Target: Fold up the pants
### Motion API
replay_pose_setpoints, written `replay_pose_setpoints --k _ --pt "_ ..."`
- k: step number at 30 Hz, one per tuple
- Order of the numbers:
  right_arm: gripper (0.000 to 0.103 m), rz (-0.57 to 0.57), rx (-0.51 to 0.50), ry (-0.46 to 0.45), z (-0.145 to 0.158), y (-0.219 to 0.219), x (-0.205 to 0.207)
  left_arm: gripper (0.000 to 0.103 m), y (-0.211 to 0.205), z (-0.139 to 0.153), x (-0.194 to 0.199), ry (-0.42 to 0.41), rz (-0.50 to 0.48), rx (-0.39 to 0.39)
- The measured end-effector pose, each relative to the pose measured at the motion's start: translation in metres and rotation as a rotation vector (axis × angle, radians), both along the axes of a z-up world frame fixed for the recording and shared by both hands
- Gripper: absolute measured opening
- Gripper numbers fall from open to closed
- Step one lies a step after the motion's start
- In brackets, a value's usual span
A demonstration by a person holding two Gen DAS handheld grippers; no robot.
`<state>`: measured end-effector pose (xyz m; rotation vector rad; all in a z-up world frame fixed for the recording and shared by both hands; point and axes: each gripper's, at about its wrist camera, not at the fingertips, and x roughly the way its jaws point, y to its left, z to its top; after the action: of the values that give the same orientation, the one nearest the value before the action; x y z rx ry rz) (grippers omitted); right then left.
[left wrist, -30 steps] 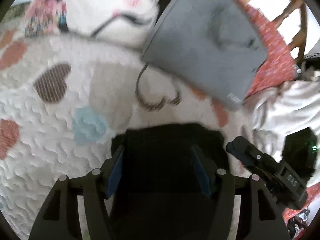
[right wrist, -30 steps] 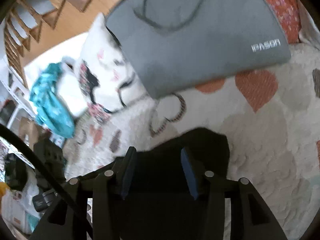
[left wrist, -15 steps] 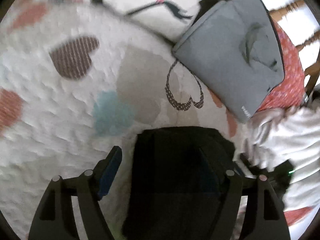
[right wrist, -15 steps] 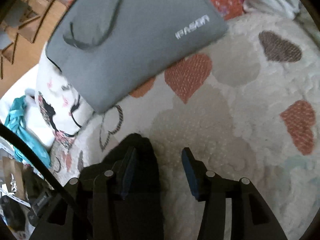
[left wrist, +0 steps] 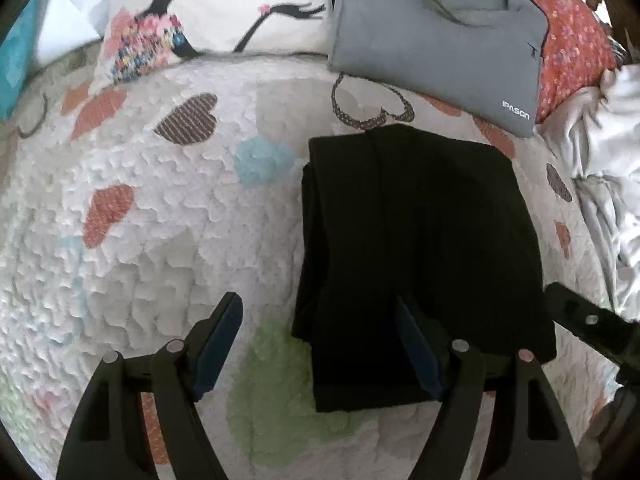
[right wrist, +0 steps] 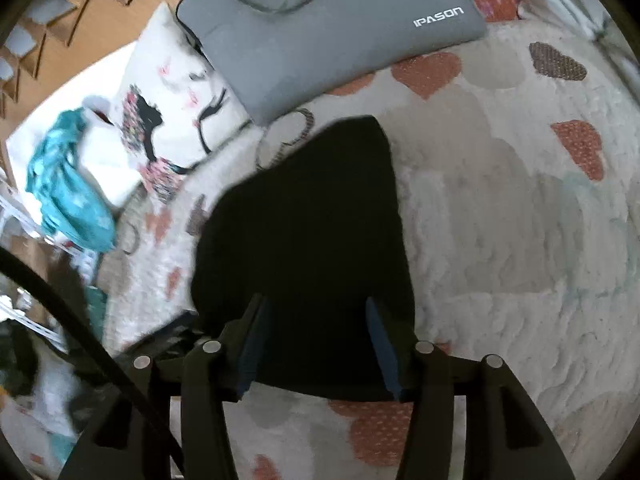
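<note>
Your left gripper [left wrist: 320,334] and right gripper [right wrist: 316,330] gape wide, empty, above the folded pants' [left wrist: 420,240] near edge.

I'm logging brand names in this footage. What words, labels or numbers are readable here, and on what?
"IPASON": white letters on a corner of the grey laptop sleeve, readable in both wrist views.
No other text is visible on the black pants, the pillow or the quilt.

Soft daylight, no hard shadows; fisheye warp w/ dark corners, right view's left edge motion-blurred.
</note>
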<state>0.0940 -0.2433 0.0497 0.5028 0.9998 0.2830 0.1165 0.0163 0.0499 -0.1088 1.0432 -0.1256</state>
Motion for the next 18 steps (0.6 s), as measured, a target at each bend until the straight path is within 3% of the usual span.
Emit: replay_pose_setpoints --k 3,7,10,14,18 --pt "0.055 -0.003 -0.078 -0.049 0.014 0.002 -0.011 0.077 0.0 0.022 -0.017 -0.08 0.025 0.044" --pt "0.056 -0.015 -0.132 -0.119 0.031 0.005 -0.042 0.077 -0.009 0.052 -0.055 -0.242 0.067 0.186" --pt "0.056 -0.012 -0.19 -0.138 0.032 0.012 -0.061 0.086 -0.017 0.066 -0.08 -0.327 0.099 0.278" --pt "0.056 -0.008 -0.263 -0.158 0.032 0.024 -0.08 0.089 -0.021 0.079 -0.114 -0.414 0.122 0.304" --pt "0.056 0.0 -0.302 -0.177 0.032 0.032 -0.094 0.094 -0.014 0.089 -0.143 -0.468 0.153 0.242"
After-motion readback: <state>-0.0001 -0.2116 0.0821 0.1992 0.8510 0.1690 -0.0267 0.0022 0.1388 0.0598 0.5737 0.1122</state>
